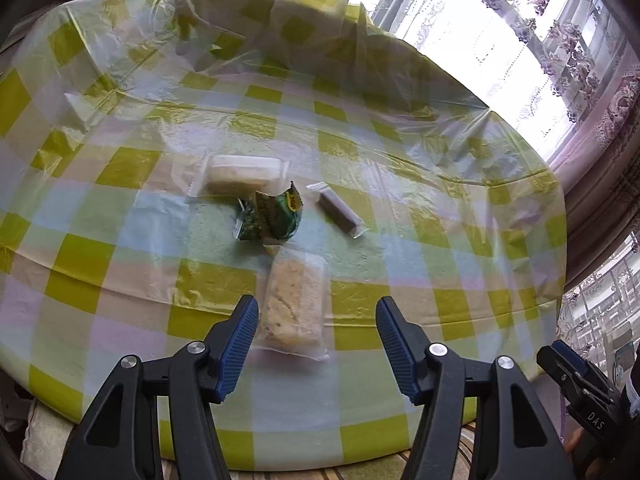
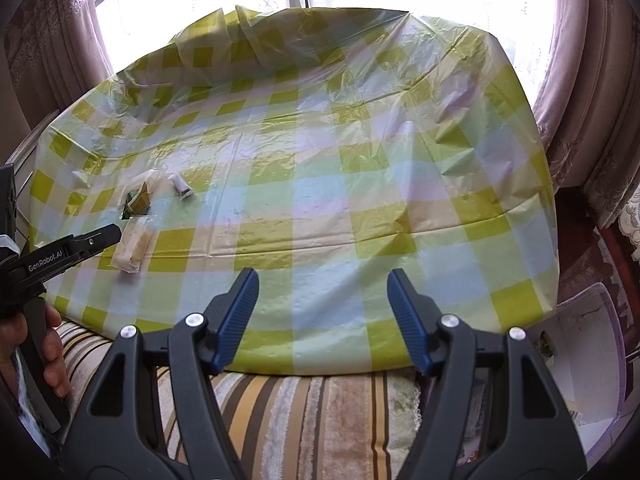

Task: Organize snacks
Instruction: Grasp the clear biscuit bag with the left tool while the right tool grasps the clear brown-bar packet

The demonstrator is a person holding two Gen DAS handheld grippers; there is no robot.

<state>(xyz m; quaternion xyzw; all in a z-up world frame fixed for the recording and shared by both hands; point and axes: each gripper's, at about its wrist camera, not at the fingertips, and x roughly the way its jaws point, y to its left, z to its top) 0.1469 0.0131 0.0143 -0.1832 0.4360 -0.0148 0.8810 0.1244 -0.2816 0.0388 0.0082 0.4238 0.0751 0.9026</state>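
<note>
Several snacks lie together on the checkered tablecloth (image 1: 400, 264): a pale cake in a clear wrapper (image 1: 294, 304), a crumpled green packet (image 1: 270, 216), a small brown bar in a clear wrapper (image 1: 340, 214) and a second clear-wrapped white cake (image 1: 240, 174). My left gripper (image 1: 316, 300) is open just short of the near cake, whose end shows between the fingers without touching the pads. My right gripper (image 2: 322, 274) is open over bare cloth, well to the right of the snacks. From there I see the near cake (image 2: 132, 248), the green packet (image 2: 138, 202) and the left gripper (image 2: 100, 236).
Clear plastic film covers the cloth and bulges over a lump at the far edge (image 1: 304, 12). Curtains (image 2: 576, 120) and bright windows ring the table. A striped cushion (image 2: 304, 408) lies along the near edge. A white box (image 2: 588, 344) sits low on the right.
</note>
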